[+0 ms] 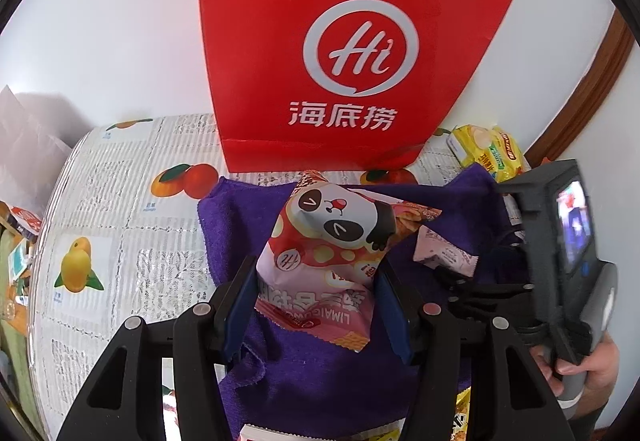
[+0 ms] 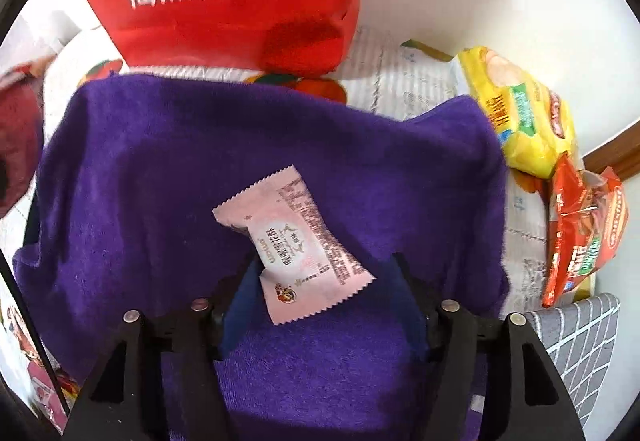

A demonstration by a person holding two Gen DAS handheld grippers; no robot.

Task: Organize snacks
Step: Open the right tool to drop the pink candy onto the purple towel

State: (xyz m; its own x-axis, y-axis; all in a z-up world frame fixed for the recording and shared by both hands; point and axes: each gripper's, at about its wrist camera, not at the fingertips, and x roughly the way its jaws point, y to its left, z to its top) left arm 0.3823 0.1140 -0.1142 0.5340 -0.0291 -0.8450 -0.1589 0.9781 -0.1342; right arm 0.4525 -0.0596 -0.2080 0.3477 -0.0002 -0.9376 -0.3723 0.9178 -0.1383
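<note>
A pink snack bag with a panda face stands tilted on the purple towel. My left gripper is shut on its lower half, with a blue pad pressing each side. A small pale pink packet lies flat on the purple towel between the jaws of my right gripper, which stand open; the packet's lower left edge rests by the left pad and the right pad is apart from it. The left wrist view shows the same small packet right of the panda bag, below the right tool.
A red paper bag stands against the white wall behind the towel. A yellow biscuit pack and a red-orange snack pack lie at the right. The fruit-print tablecloth spreads left. A hand grips the right tool.
</note>
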